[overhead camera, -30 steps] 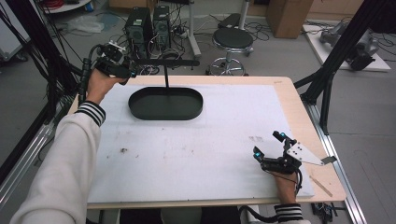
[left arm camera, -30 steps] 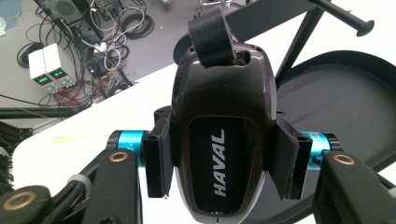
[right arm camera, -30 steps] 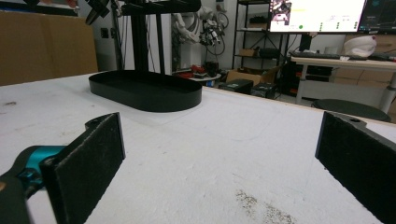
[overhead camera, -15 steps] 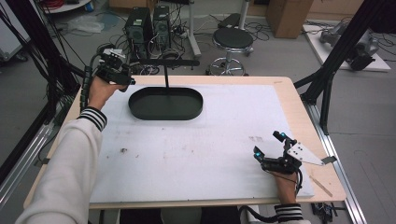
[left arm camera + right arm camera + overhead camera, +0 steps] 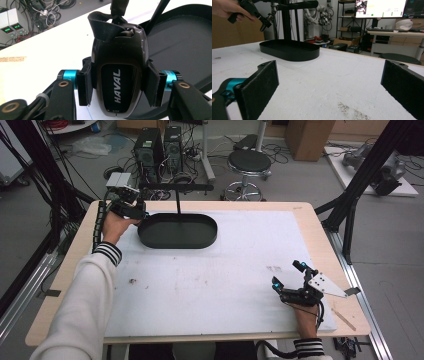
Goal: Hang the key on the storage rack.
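Observation:
My left gripper (image 5: pixel 131 206) hovers at the far left of the table, by the left end of a black oval tray (image 5: pixel 200 240). It is shut on a glossy black key fob (image 5: pixel 117 50) marked HAVAL, pads (image 5: pixel 84 83) pressed on both its sides. A black strap loop (image 5: pixel 103 25) rises from the fob's top. A thin post with a horizontal bar (image 5: pixel 176 187) stands in the tray. My right gripper (image 5: pixel 291 276) rests near the front right on the white mat, jaws wide apart with nothing between them (image 5: pixel 329 82). It looks toward the tray (image 5: pixel 289 51) and the left gripper (image 5: pixel 263 23).
A white mat (image 5: pixel 215 275) covers most of the wooden table (image 5: pixel 75 265), with small dark smudges (image 5: pixel 132 281). Behind the table stand computer towers (image 5: pixel 157 145) and a round stool (image 5: pixel 248 162). Black frame struts (image 5: pixel 360 190) rise at the right edge.
My left gripper, with the key fob, has come down and slightly nearer, ending beside the tray's left end. The right gripper has stayed put.

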